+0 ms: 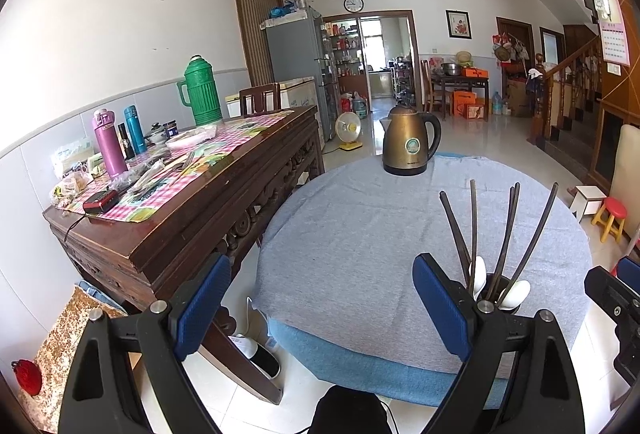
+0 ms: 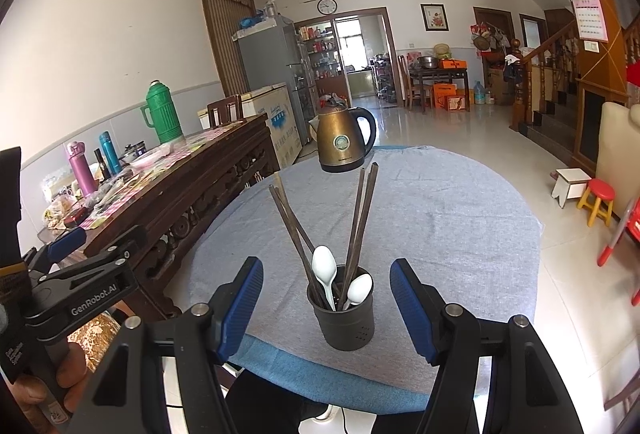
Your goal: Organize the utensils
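Note:
A dark utensil holder (image 2: pixel 347 318) stands near the front edge of the round table with the grey cloth (image 2: pixel 420 218). It holds several dark chopsticks (image 2: pixel 362 218) and two white spoons (image 2: pixel 325 268). My right gripper (image 2: pixel 326 304) is open and empty, its blue pads (image 2: pixel 412 310) on either side of the holder, a little short of it. In the left wrist view the holder (image 1: pixel 500 298) is partly hidden behind the right finger. My left gripper (image 1: pixel 320 310) is open and empty, to the left of the holder over the table's front edge.
A bronze electric kettle (image 2: pixel 345 142) stands at the table's far edge. A dark wooden sideboard (image 1: pixel 192 201) on the left carries flasks, a green thermos (image 1: pixel 202 91) and clutter. A red stool (image 2: pixel 598 199) and white step stool stand on the floor at right.

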The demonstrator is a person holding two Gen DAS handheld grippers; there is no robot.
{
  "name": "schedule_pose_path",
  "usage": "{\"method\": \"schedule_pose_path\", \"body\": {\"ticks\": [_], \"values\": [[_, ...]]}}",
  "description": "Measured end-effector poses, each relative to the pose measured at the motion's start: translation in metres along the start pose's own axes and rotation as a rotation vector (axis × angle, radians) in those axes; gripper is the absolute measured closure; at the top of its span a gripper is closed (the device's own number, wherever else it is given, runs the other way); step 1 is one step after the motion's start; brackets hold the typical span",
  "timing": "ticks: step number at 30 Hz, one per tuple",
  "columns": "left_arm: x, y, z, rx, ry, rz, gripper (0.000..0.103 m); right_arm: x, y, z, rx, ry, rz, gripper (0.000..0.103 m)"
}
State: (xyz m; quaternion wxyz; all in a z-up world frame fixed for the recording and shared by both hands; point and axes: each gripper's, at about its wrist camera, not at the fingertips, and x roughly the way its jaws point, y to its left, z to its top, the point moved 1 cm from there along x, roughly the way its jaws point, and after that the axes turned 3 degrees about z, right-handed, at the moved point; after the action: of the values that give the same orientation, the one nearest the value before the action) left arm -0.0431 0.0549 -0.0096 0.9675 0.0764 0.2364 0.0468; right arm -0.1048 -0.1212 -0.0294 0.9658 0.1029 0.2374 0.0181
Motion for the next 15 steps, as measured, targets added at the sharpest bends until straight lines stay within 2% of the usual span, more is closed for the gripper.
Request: {"method": "schedule_pose_path", "body": {"ticks": [15], "values": [[-0.005,0.011,0.001,-0.002,-0.012,-0.001,0.01,-0.005,0.004,0.005,-0.012,-0.009,-0.003,0.033]]}}
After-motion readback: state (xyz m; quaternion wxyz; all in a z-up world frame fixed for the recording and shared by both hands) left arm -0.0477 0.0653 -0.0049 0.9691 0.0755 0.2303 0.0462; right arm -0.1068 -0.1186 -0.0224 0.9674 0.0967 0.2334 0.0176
